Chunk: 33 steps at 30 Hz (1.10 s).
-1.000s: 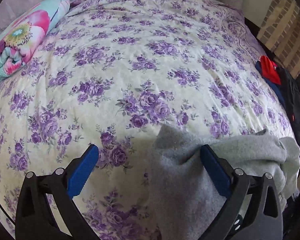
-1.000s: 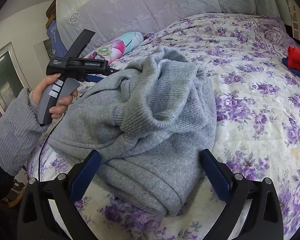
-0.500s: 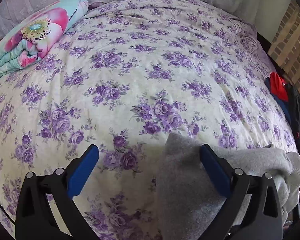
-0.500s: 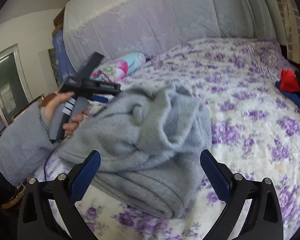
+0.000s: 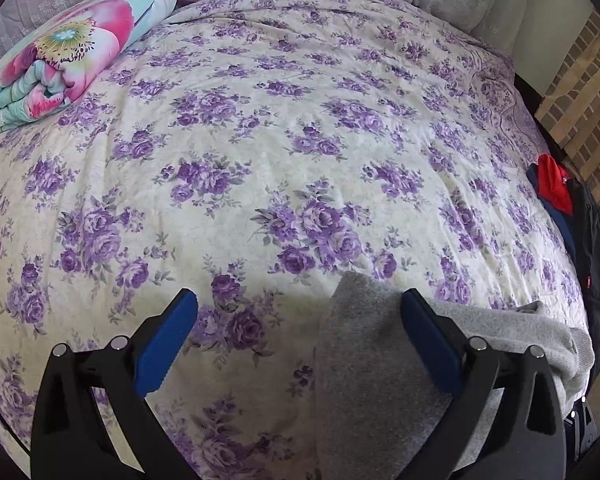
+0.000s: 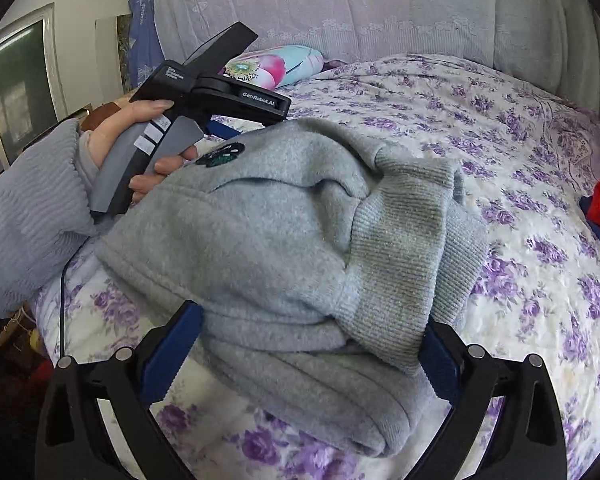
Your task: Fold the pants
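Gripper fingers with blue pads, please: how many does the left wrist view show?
2: the left finger over the floral bedspread, the right finger over the grey pants.

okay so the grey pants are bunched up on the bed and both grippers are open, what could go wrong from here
The pants lie in a lumpy heap near the bed's edge, so a pull might drag them off. The right gripper straddles several layers and could pinch the wrong ones. The left gripper might catch the bedspread too.

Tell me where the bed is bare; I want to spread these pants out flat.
The purple-flowered bedspread lies bare from the rolled floral quilt across to the red and dark clothes at its right edge. The near edge is crowded: the bunched grey fleece pants lie there between both open grippers.
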Each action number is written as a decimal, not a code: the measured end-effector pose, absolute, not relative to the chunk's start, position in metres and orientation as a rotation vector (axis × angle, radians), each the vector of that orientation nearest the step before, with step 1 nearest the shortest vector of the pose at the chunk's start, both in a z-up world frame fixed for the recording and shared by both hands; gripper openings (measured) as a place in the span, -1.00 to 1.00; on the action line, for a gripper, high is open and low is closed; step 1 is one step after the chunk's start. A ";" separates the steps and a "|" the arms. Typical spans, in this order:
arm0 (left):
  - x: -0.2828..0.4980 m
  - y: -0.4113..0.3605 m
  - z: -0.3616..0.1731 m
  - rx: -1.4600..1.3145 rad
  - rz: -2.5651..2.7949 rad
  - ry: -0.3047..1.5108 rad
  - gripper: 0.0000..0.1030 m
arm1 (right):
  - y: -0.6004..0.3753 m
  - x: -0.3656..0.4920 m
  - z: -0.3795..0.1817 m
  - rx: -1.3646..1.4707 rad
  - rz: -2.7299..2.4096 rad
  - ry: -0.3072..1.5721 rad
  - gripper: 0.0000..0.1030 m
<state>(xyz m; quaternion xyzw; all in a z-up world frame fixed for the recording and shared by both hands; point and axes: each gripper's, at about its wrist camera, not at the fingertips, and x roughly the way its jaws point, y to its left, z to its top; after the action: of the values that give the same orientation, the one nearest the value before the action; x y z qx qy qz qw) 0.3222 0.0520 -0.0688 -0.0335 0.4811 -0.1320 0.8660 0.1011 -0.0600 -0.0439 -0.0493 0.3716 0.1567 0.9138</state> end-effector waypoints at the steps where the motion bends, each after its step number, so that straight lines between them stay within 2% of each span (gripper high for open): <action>1: 0.322 0.051 -0.070 -0.066 -0.267 1.002 0.92 | -0.058 0.099 -0.044 -0.124 0.316 0.763 0.93; 8: 0.320 0.056 -0.068 -0.077 -0.253 1.003 0.92 | -0.063 0.074 0.014 -0.083 0.322 0.519 0.93; 11: 0.319 0.055 -0.068 -0.078 -0.243 0.998 0.92 | -0.052 0.095 0.006 -0.084 0.363 0.583 0.93; 14: 0.319 0.057 -0.069 -0.095 -0.251 1.001 0.92 | -0.040 0.112 -0.035 -0.134 0.370 0.752 0.93; 21: 0.308 0.055 -0.063 -0.094 -0.240 0.967 0.92 | -0.043 0.088 -0.040 -0.178 0.388 0.682 0.93; 27: 0.244 0.064 -0.034 -0.031 -0.200 0.833 0.91 | -0.088 0.068 -0.013 -0.007 0.404 0.542 0.93; 33: 0.180 0.067 -0.044 -0.116 -0.276 0.855 0.91 | -0.146 0.101 -0.036 0.319 0.351 0.718 0.93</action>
<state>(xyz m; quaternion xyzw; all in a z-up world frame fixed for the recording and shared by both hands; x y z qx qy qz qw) 0.1800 0.0673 -0.0440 -0.0559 0.4129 -0.1334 0.8992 0.1006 -0.1456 -0.0361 0.1549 0.3481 0.1702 0.9088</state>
